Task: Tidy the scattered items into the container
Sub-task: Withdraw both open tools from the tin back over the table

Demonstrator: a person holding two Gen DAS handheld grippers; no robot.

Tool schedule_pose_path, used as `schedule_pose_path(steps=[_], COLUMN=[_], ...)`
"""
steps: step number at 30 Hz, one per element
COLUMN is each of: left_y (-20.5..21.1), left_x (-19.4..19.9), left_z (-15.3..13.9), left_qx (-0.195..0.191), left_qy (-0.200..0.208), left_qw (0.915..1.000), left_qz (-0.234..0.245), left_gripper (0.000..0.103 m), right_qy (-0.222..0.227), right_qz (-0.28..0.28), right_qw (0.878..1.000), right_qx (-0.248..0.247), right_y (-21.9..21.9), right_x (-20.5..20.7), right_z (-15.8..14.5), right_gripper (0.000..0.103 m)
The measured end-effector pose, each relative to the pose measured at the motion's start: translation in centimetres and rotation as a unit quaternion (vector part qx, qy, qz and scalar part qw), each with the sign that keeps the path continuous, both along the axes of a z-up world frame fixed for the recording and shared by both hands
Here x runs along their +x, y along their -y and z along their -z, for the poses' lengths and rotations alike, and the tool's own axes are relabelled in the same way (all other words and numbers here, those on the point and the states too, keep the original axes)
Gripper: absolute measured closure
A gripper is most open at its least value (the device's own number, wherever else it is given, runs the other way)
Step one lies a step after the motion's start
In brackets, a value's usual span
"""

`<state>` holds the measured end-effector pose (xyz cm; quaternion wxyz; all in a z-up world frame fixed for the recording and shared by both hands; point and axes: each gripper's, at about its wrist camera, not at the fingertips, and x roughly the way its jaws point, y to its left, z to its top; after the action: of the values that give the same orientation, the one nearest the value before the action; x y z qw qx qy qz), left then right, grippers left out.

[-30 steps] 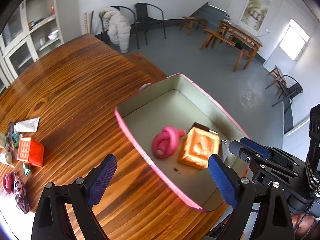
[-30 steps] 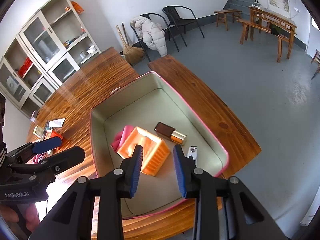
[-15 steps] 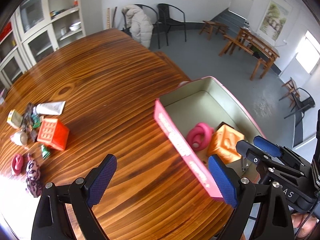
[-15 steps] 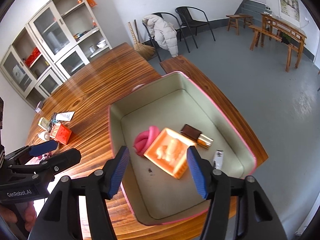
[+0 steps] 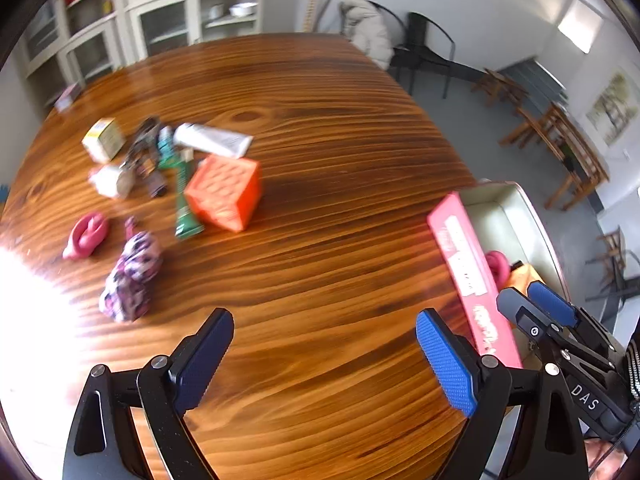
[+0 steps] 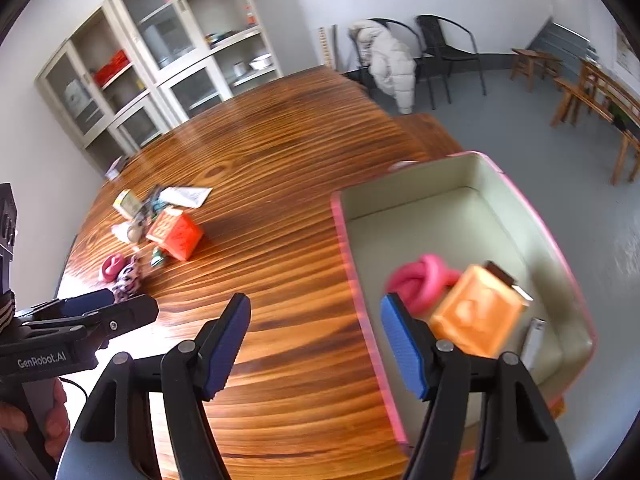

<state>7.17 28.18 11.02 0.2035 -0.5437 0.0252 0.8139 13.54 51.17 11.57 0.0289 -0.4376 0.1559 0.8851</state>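
- Nearest, the left gripper (image 5: pixel 324 354) hangs over bare wooden table (image 5: pixel 320 240) with its jaws spread wide and nothing between them. A second ago it looked down into the container; now it has swung away toward the clutter.
- The right gripper (image 6: pixel 316 344) is likewise wide and empty, above the table at the container's near rim. A second ago its jaws were narrow, close around the orange block; they have since parted and pulled back.
- Just beyond it, the pink-rimmed container (image 6: pixel 528 216) sits at the table's right edge. Inside lie the orange block (image 6: pixel 476 316), a pink knotted ring (image 6: pixel 420 276) touching it, a dark box (image 6: pixel 500 274) behind and a small white item (image 6: pixel 532 340) by the near wall. So that block looks delivered, and both tools are free.
- Well apart, across open tabletop, the leftover items cluster: a patterned cloth bundle (image 5: pixel 130 276), a pink ring (image 5: pixel 86 234), a red-orange cube (image 5: pixel 224 192), a green tube (image 5: pixel 182 200), a white tube (image 5: pixel 214 140), a yellow-white box (image 5: pixel 104 144).
- The job seems partly done; the next pick probably comes from that cluster, likely by the left gripper.
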Motion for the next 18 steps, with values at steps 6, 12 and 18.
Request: schedule_pose_path(steps=[6, 12, 18], left_y=[4.5, 9.2, 13.2], left_x=[-0.7, -1.7, -2.8], left_z=[0.3, 1.1, 2.1], left_qx=[0.003, 0.013, 0.024], left_qy=[0.009, 0.027, 0.048], left_qw=[0.9992, 0.9963, 0.9919], left_qz=[-0.040, -0.081, -0.115], left_gripper=[0.009, 0.009, 0.009], right_qy=[0.007, 0.014, 0.020], right_qz=[-0.031, -0.060, -0.080], right_qw=[1.000, 0.998, 0.996], right_qx=[0.000, 0.004, 0.016], right_y=[3.7, 7.3, 10.4], right_x=[-1.5, -3.0, -4.0], right_z=[0.3, 0.5, 0.7], right_gripper=[0.030, 0.029, 0.029])
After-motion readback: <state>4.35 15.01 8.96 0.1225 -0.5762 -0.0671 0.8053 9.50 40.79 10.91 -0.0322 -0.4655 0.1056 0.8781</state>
